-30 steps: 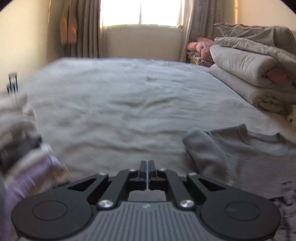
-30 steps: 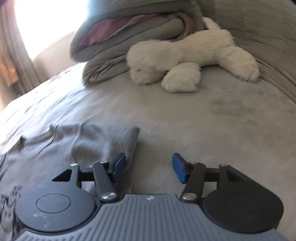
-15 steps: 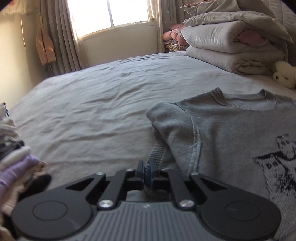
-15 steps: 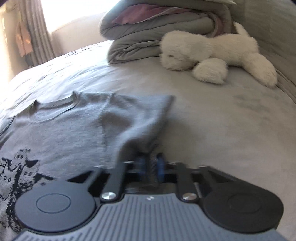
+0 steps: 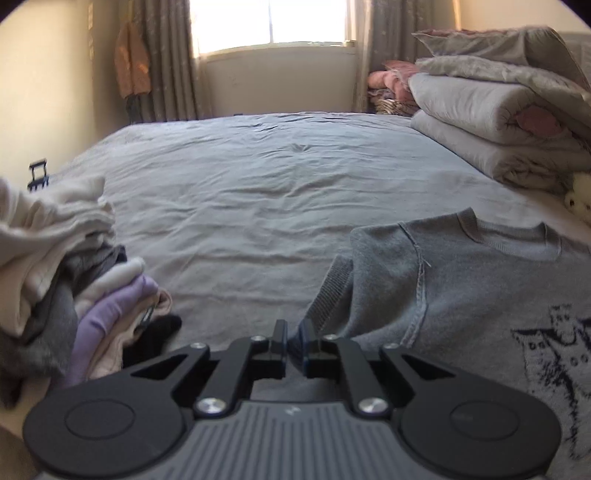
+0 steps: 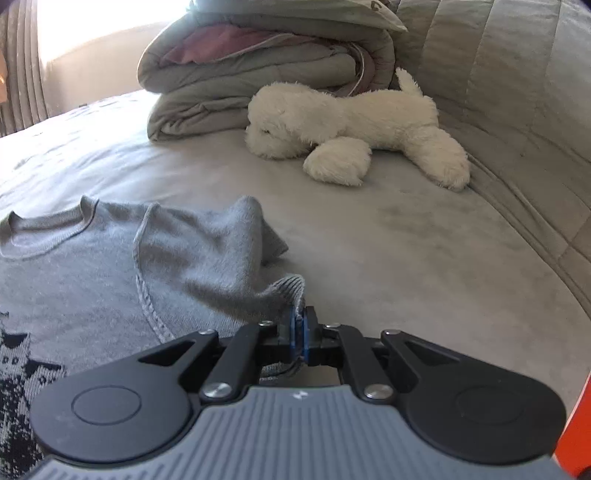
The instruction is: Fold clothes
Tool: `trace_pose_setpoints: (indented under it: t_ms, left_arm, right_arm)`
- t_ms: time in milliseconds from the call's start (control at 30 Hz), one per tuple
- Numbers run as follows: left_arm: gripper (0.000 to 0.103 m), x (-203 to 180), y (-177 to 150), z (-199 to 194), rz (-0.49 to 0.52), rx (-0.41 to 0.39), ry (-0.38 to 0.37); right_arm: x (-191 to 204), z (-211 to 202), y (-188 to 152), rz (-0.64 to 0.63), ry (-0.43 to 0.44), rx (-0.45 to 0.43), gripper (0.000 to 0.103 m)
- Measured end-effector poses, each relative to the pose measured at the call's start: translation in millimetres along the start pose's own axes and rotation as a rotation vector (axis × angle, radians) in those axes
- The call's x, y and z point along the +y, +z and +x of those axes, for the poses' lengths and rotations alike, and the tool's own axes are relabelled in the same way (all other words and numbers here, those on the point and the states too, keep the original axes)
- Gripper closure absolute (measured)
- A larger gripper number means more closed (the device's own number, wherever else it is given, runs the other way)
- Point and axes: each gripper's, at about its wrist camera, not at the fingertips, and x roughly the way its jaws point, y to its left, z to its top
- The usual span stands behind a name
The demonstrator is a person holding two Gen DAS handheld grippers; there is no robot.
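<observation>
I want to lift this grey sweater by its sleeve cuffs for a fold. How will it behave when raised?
The grey sweater will probably drape and sag, since its sleeve already bunches in soft folds. The ribbed cuff pinched in the right gripper looks grippy, so slipping seems unlikely. The thick knit suggests moderate weight, likely dragging on the bed sheet.

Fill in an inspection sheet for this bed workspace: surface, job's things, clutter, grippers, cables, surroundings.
Surface: grey bed sheet, lightly wrinkled.
Job's things: grey sweater lying flat, both sleeve cuffs lifted.
Clutter: pile of clothes; white plush dog; folded quilts.
Grippers: left gripper has just been opening, a cuff between its pads; right gripper shut on the other cuff.
Cables: nothing seen.
Surroundings: window, curtains.
</observation>
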Motion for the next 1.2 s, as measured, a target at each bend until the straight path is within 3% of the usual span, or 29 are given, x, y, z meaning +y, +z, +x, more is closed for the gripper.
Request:
trace_pose_setpoints:
  t_ms: [100, 200, 267, 300, 467, 567, 667, 800, 1000, 1100, 1200]
  left_arm:
    - [0.080, 7, -3, 4, -0.017, 0.038, 0.005]
    - [0.078, 18, -7, 0, -0.042, 0.058, -0.009]
    - [0.073, 24, -6, -6, -0.061, 0.054, -0.019]
    - [0.072, 25, -5, -10, -0.069, 0.051, -0.021]
    - [0.071, 29, -5, -42, -0.072, 0.021, -0.061]
    - [0.062, 29, -6, -58, -0.061, 0.000, -0.077]
    - [0.061, 31, -9, -57, -0.081, 0.006, -0.105]
    - [0.061, 27, -16, -44, -0.085, 0.043, -0.133]
    - [0.061, 16, -22, -37, -0.035, 0.058, -0.142]
    - [0.061, 15, -22, -36, -0.006, 0.051, -0.110]
    - [0.061, 20, -22, -35, -0.039, 0.061, -0.125]
  right_arm:
    - [5, 4, -4, -0.027, 0.007, 0.014, 0.096]
    - [-1, 8, -8, 0.015, 0.012, 0.003, 0.086]
    - [-8, 7, -9, 0.060, 0.004, -0.005, 0.065]
    - [-11, 6, -9, 0.073, -0.003, -0.008, 0.061]
    - [-28, 4, -9, 0.143, -0.050, -0.010, 0.057]
    - [-29, 2, -6, 0.089, -0.109, -0.031, 0.055]
    - [-33, 2, 4, 0.091, -0.049, -0.079, 0.053]
    - [-52, 12, 28, 0.230, 0.055, -0.121, 0.052]
    - [-50, 55, 32, 0.314, 0.109, -0.061, 0.049]
    - [-33, 51, 27, 0.278, 0.166, -0.118, 0.037]
    - [-17, 52, 29, 0.179, 0.187, -0.106, 0.037]
